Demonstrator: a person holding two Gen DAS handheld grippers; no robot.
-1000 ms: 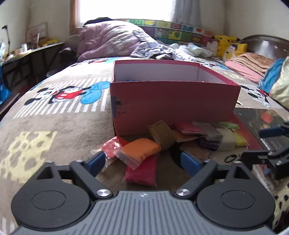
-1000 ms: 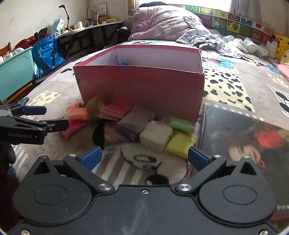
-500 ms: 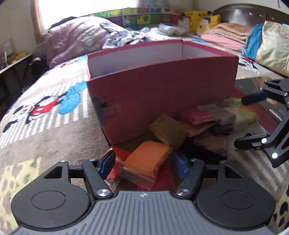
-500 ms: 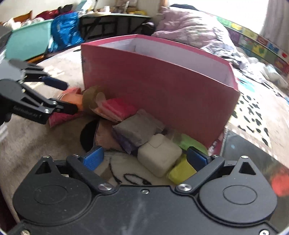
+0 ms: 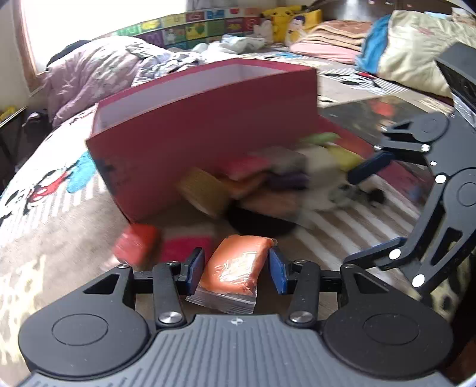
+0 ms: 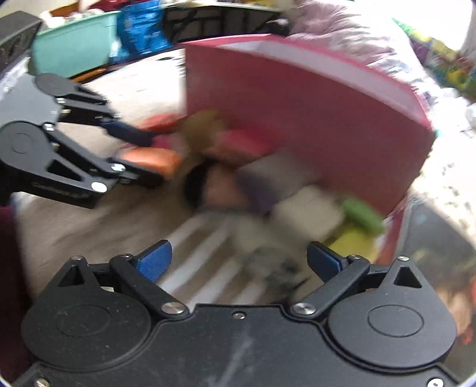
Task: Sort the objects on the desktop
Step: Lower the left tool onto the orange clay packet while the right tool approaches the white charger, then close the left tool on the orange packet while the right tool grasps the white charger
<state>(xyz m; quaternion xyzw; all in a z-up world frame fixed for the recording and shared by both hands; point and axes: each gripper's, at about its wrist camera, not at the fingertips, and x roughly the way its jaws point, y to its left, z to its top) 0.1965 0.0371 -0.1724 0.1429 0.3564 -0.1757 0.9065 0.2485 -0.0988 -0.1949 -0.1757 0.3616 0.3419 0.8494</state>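
Orange clay packet [image 5: 238, 265] sits between the left gripper's [image 5: 236, 269] closing fingers, the right gripper's [image 6: 239, 262] fingers apart and empty, while most packets lie outside the pink box [image 5: 208, 119].

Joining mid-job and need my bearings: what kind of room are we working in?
Almost certainly a bedroom: the work surface is a bed under a cartoon-print blanket, with a rumpled purple duvet and plush toys at the far side.

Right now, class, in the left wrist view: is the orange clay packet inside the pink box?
No. The orange clay packet sits between the left gripper's closing jaws, outside the pink box.
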